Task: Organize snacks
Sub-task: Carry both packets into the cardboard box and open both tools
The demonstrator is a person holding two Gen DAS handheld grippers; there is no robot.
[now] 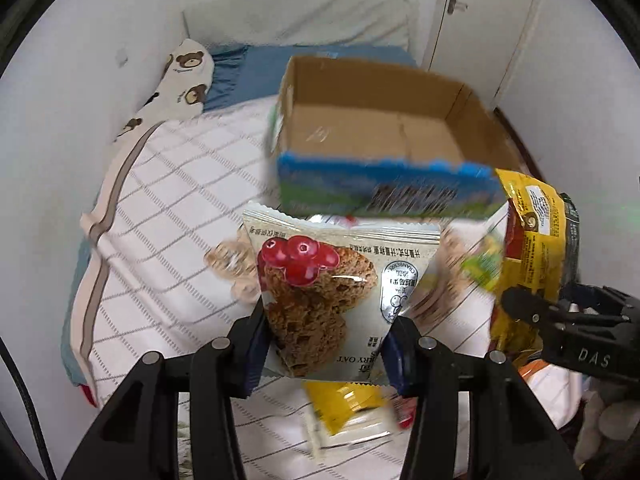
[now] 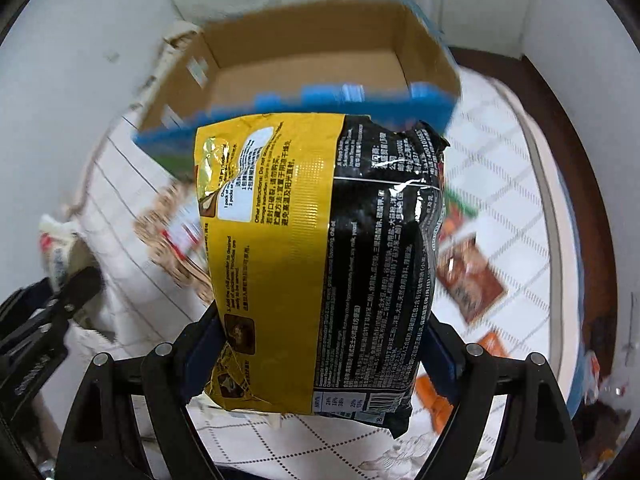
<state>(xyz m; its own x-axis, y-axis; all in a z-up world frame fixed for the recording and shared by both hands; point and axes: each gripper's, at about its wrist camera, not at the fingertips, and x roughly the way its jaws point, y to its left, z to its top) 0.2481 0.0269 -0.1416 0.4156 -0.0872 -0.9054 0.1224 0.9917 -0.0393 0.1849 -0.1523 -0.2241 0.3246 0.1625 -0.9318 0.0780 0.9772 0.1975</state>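
My left gripper (image 1: 326,340) is shut on a white cranberry oat cookie packet (image 1: 332,292) and holds it above the bed, just in front of an open cardboard box (image 1: 376,136) with blue printed sides. My right gripper (image 2: 322,344) is shut on a large yellow and black noodle bag (image 2: 320,264), also held up before the box (image 2: 304,60). In the left wrist view the noodle bag (image 1: 532,240) and the right gripper (image 1: 560,316) show at the right edge. The box's inside looks empty.
Several loose snack packets lie on the white checked bedspread (image 1: 168,216): a yellow one (image 1: 348,404) below the left gripper, brown and orange ones (image 2: 472,280) at the right. A bear-print pillow (image 1: 180,80) and blue sheet lie behind. A dark wooden bed edge (image 2: 580,184) runs right.
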